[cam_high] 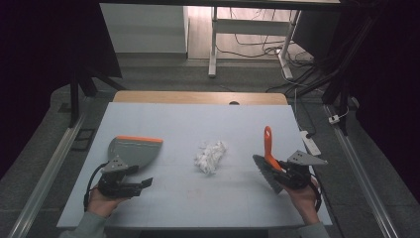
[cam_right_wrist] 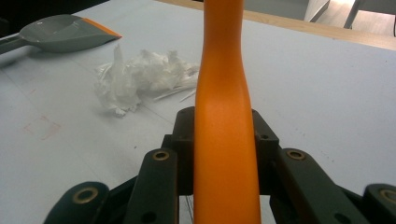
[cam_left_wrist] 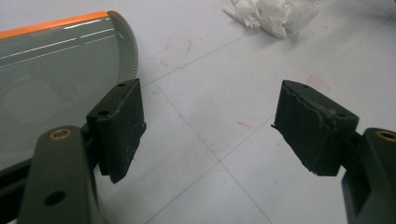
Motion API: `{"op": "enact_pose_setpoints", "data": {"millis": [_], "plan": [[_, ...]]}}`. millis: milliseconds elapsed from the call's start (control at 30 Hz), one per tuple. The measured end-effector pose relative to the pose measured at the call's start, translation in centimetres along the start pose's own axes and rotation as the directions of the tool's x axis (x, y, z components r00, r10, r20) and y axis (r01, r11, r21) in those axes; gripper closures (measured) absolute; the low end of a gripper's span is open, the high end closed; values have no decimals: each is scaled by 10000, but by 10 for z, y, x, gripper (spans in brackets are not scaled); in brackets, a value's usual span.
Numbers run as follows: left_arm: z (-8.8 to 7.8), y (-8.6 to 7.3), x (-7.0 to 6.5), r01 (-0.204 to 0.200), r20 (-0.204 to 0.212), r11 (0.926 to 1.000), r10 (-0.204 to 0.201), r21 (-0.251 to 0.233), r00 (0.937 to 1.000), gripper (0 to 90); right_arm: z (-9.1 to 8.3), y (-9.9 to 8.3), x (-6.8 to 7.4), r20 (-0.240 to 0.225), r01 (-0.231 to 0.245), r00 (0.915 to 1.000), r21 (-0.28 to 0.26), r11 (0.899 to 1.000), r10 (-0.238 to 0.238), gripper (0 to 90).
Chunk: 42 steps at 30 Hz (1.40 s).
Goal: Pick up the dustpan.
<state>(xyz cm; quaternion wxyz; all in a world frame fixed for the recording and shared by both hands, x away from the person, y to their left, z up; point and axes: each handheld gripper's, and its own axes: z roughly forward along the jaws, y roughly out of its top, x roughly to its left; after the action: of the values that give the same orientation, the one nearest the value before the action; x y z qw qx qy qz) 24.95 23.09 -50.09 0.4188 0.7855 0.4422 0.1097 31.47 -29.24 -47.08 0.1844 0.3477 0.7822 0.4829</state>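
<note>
Brush (cam_high: pixel 267 158): right of centre in the high view, orange handle pointing up the frame, long axis near vertical, dark bristle head at its lower end.
Right gripper (cam_right_wrist: pixel 224 140): jaws clamped on the handle (bristles cut off below the right gripper view).
Left gripper (cam_left_wrist: pixel 219 126): jaws spread wide, nothing between them.
Dustpan (cam_high: pixel 133 150): grey, orange lip, left of centre; handle hidden behind the left gripper.
Crumpled paper (cam_high: pixel 210 157): white, mid-table.

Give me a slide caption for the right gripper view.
Right gripper clamps an orange brush handle, with crumpled white paper and a grey dustpan beyond.
</note>
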Motion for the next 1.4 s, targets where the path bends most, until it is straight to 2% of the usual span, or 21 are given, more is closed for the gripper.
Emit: {"op": "enact_pose_setpoints", "data": {"millis": [700,800,967,1400], "plan": [[1,3,1,27,29,10000,-27,32,10000,254,2,2,2,23,66,10000,111,9999,-66,701],[0,7,-4,-145,-161,9998,147,131,9998,253,2,2,2,31,49,10000,131,9999,-50,701],[-3,12,-8,-233,-172,9996,235,159,9996,253,2,2,3,21,50,10000,119,9999,-50,701],[-11,21,-10,-79,-320,9996,88,286,9994,247,3,3,4,8,70,10000,159,9998,-70,701]]}}
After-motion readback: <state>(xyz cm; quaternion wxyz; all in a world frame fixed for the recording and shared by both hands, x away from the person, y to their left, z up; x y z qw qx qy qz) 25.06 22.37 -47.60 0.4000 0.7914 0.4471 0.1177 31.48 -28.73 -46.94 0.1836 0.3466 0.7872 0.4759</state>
